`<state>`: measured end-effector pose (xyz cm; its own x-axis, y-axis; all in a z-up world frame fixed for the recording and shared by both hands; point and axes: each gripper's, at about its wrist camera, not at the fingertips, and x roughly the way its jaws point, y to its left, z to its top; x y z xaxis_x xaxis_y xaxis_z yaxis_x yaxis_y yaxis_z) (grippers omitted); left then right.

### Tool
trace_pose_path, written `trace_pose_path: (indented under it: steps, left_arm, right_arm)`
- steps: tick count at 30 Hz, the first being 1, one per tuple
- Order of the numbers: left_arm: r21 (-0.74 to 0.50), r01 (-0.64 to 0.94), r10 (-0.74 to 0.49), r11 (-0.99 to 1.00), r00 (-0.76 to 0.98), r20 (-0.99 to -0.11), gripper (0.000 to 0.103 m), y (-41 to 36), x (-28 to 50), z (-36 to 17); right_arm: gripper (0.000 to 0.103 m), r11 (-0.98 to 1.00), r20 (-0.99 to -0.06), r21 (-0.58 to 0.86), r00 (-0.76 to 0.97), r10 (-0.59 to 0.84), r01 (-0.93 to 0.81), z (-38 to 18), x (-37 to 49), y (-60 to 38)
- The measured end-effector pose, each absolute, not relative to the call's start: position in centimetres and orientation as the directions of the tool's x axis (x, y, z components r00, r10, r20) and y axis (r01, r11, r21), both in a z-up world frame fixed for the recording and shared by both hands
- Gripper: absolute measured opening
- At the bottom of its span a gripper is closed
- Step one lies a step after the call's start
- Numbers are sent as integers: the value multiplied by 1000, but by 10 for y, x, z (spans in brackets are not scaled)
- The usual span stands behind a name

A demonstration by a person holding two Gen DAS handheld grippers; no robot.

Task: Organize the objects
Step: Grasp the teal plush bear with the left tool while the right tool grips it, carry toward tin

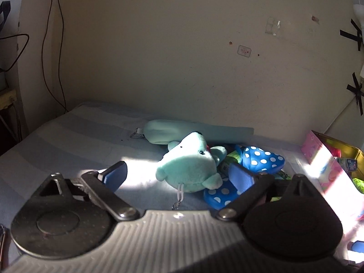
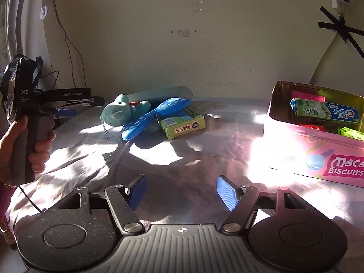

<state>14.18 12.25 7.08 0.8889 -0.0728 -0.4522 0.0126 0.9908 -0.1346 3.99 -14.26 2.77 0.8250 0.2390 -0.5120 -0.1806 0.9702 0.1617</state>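
A teal plush toy [image 1: 191, 163] with a key chain lies on the grey bed sheet [image 1: 68, 141], between the fingers of my open left gripper [image 1: 178, 175]. A blue white-dotted pouch [image 1: 259, 159] lies against it on the right. A pale teal pencil case [image 1: 200, 132] lies behind by the wall. In the right wrist view the plush [image 2: 118, 113], the dotted pouch [image 2: 154, 116] and a green box [image 2: 182, 124] lie together at the back. The left gripper [image 2: 66, 111] is at their left. My right gripper [image 2: 180, 192] is open and empty over the sheet.
A pink biscuit tin [image 2: 318, 154] stands open at the right, holding a toothpaste box [image 2: 325, 111] and several small packets; it also shows in the left wrist view [image 1: 327, 166]. The wall is close behind. Cables hang at the left.
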Motion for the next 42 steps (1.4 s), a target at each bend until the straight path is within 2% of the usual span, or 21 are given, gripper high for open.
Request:
trace_pose_path:
  steps: [7,8,10,13,18,23,25,29,32,35,42]
  left_arm:
    - [-103,-24,-33,994,855,-518,97,116,195,51]
    - [-112,-10,-51,994,849,-526,86,116,198,47]
    - [-213,78,-184,974,820,-543,58,122,201,43]
    - [-252,69,-200,965,817,-541,51,128,185,46]
    - [-351,142,-318,926,794,-518,51,149,119,51]
    - [-412,354,-528,840,707,-471,53,171,47,51]
    - [-417,410,-578,811,672,-464,55,171,29,47]
    - [-354,391,-526,850,680,-511,65,170,0,39]
    - [-368,350,-501,861,706,-501,69,181,-9,41]
    - [-420,307,-491,854,743,-456,76,196,-21,45]
    - [-530,260,-514,807,753,-412,76,203,-45,43]
  right_arm:
    - [62,972,-546,147,804,236,-186,18,48,-136]
    - [62,972,-548,146,803,234,-184,18,49,-136]
    - [62,973,-554,136,800,230,-186,18,53,-135]
    - [62,970,-549,126,799,245,-210,24,58,-130]
    - [62,942,-514,148,790,334,-302,39,65,-109]
    - [61,882,-488,243,735,471,-404,43,70,-90]
    - [58,857,-485,285,707,515,-429,41,73,-86]
    - [46,814,-504,357,640,581,-458,33,79,-77]
    - [43,796,-513,391,609,605,-462,28,81,-73]
    - [42,779,-509,413,590,627,-472,27,83,-69]
    - [42,738,-507,431,538,674,-519,23,82,-61]
